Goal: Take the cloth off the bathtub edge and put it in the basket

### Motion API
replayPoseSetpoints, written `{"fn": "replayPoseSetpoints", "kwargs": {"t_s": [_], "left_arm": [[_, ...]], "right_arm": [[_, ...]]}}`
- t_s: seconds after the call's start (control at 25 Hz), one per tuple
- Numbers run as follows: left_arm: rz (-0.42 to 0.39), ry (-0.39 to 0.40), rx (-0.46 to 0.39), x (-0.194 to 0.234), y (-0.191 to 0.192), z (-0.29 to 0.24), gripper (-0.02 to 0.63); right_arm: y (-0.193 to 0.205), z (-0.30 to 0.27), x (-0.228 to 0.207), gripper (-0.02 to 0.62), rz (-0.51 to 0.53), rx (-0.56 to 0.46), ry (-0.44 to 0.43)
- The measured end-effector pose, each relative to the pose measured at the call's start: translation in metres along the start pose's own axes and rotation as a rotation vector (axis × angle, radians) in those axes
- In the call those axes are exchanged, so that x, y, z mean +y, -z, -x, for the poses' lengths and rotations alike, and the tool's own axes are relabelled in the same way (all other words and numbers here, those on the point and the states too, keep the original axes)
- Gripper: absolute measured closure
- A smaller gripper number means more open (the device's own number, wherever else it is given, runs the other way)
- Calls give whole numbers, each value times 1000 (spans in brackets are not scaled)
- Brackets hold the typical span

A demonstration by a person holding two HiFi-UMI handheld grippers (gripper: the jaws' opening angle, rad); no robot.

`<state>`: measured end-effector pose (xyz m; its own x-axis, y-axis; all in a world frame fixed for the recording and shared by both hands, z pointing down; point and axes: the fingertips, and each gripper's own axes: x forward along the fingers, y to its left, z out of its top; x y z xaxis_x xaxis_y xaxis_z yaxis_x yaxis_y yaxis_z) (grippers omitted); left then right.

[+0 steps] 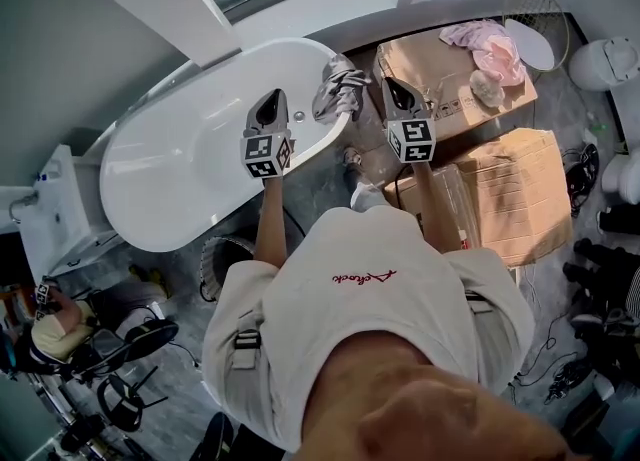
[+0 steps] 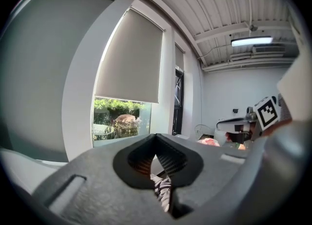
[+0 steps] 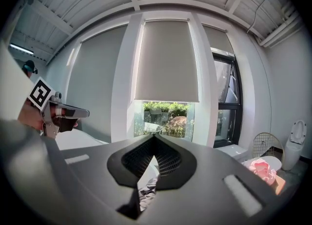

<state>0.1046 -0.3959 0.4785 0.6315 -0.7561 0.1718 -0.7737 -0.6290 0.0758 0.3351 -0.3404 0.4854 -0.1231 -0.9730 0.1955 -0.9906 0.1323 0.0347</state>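
Near the head view's upper middle, the grey cloth (image 1: 338, 89) drapes over the bathtub edge (image 1: 322, 144) between our left gripper (image 1: 268, 104) and right gripper (image 1: 400, 96) (both pinched shut, empty). We judge this the approach; next, one must open and nip it.

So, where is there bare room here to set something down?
The bathtub basin is bare, left of the grey cloth on its rim. The near cardboard box top is free too. The far box carries pink cloth; the floor at right is cluttered with cables.
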Motion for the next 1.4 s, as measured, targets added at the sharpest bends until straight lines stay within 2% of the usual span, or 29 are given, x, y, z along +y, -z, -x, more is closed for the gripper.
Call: {"fn": "replayPoseSetpoints", "kwargs": {"t_s": [0.44, 0.68, 1.0, 1.4], "left_arm": [[-8, -53, -5, 42, -39, -89, 604], [-18, -57, -9, 49, -59, -144, 604], [-27, -38, 6, 55, -63, -203, 604], [-12, -64, 51, 78, -48, -230, 604]], "right_arm": [[-38, -105, -40, 589, -6, -23, -57], [-52, -150, -72, 589, -8, -32, -68], [-50, -193, -106, 589, -14, -15, -61], [-37, -236, -112, 589, -24, 32, -96]]}}
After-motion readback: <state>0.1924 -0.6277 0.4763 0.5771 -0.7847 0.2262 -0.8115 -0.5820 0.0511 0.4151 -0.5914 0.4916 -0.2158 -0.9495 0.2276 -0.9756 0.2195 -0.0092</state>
